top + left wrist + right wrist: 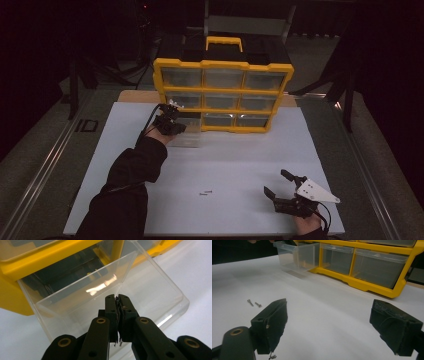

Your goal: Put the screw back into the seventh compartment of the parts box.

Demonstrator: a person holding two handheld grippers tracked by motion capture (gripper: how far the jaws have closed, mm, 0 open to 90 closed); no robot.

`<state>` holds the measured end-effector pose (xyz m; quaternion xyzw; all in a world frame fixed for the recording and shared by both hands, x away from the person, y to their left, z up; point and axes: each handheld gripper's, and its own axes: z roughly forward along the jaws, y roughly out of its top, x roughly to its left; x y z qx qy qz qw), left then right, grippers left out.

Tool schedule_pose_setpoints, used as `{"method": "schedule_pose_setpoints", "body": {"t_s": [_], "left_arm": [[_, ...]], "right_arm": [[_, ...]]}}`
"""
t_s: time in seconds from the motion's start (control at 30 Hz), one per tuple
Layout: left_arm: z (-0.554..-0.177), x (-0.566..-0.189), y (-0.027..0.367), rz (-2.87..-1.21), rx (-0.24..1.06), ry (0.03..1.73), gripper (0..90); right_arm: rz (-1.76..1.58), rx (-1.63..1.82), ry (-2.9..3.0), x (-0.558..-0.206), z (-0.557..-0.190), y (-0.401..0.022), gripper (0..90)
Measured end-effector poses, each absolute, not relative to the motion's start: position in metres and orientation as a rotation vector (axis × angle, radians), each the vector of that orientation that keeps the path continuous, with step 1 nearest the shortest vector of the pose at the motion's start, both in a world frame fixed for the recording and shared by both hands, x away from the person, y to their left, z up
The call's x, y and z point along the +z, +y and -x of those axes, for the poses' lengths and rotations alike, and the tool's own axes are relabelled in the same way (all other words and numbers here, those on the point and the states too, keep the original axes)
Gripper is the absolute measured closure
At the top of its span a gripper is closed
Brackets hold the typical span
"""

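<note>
Left gripper (117,298) is closed, possibly pinching something small above the clear drawer (160,293); contents cannot be told. Right gripper (329,322) gapes, empty. Drop outside the drawer is risked.

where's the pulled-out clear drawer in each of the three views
high view: the clear drawer sits left of centre, at the organiser's bottom-left slot, beside the left gripper.
left gripper view: it spans the middle, just beyond the shut jaws.
right gripper view: top, left of centre, beyond the two screws.
shared landmark: the yellow organiser frame.
</note>
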<state>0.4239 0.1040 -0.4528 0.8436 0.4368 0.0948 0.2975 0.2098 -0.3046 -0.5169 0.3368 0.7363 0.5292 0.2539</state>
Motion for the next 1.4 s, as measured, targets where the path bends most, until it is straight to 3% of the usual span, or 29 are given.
{"method": "schedule_pose_setpoints", "body": {"t_s": [0.4,0.83,1.17,1.4], "left_arm": [[-0.42,-0.439,0.109,-2.158,0.257,1.181,60.1],[-0.404,-0.422,0.11,-2.146,0.231,1.072,28.2],[-0.387,-0.416,0.108,-2.144,0.228,1.0,15.6],[-0.368,-0.414,0.101,-2.144,0.212,0.879,14.9]], "right_arm": [[-0.913,1.438,2.0,-0.517,-0.21,-0.305,14.6],[-0.915,1.438,1.999,-0.516,-0.21,-0.305,14.6],[-0.914,1.436,2.0,-0.517,-0.21,-0.305,14.6],[-0.915,1.437,2.0,-0.517,-0.21,-0.304,14.6]]}}
